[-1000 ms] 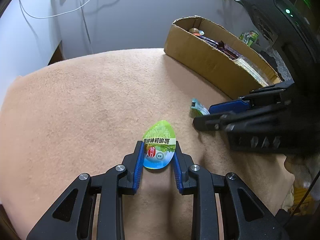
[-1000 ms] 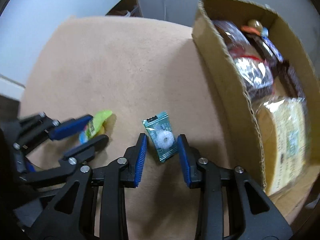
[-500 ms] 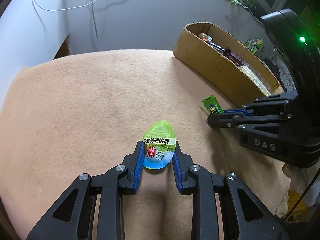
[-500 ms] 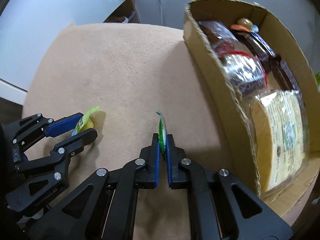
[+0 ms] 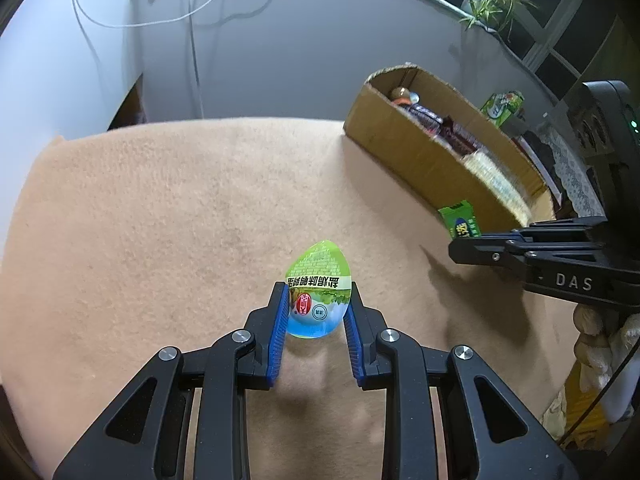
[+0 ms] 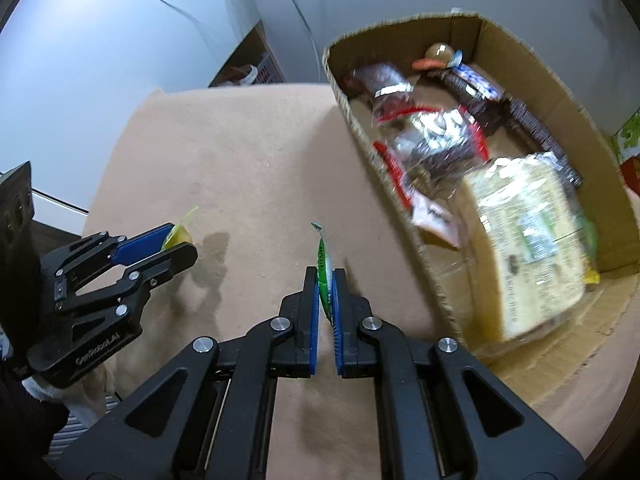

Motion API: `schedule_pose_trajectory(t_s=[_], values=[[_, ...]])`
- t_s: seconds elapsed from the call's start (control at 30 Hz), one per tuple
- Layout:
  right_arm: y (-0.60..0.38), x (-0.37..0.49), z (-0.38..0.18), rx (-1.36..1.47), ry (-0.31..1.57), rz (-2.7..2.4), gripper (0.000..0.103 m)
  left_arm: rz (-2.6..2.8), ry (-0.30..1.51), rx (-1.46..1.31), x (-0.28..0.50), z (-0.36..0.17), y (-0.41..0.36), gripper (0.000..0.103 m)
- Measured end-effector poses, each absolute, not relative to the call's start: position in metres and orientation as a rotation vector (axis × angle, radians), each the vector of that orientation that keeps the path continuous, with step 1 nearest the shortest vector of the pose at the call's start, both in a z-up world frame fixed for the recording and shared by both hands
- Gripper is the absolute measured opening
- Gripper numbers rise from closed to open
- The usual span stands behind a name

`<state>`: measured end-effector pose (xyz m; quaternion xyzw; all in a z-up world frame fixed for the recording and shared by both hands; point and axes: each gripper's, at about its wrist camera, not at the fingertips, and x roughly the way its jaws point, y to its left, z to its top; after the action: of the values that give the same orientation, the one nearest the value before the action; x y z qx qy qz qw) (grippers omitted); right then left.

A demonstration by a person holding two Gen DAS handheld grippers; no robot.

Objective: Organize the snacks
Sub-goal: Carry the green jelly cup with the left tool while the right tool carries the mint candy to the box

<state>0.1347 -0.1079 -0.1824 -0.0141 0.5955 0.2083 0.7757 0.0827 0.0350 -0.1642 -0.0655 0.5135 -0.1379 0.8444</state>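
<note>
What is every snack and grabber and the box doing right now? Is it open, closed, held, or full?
Left gripper: shut on the jelly cup.
Jelly cup: held off the cloth, sealed.
Right gripper: shut on the green candy packet.
Green candy packet: held edge-on, sealed.
Cardboard box: open on top, holding wrapped snacks.
Bread bag: lying in the box, sealed.
Tan cloth: spread flat.
</note>
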Motion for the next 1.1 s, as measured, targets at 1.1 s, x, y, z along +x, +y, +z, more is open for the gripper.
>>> schedule_pose_trajectory(t_s=[1.1], values=[[-0.213,0.186,-0.113,-0.026,1.173,0.273,0.006,-0.432,0.964,0.003,0.176,-0.086,-0.064,0.025]])
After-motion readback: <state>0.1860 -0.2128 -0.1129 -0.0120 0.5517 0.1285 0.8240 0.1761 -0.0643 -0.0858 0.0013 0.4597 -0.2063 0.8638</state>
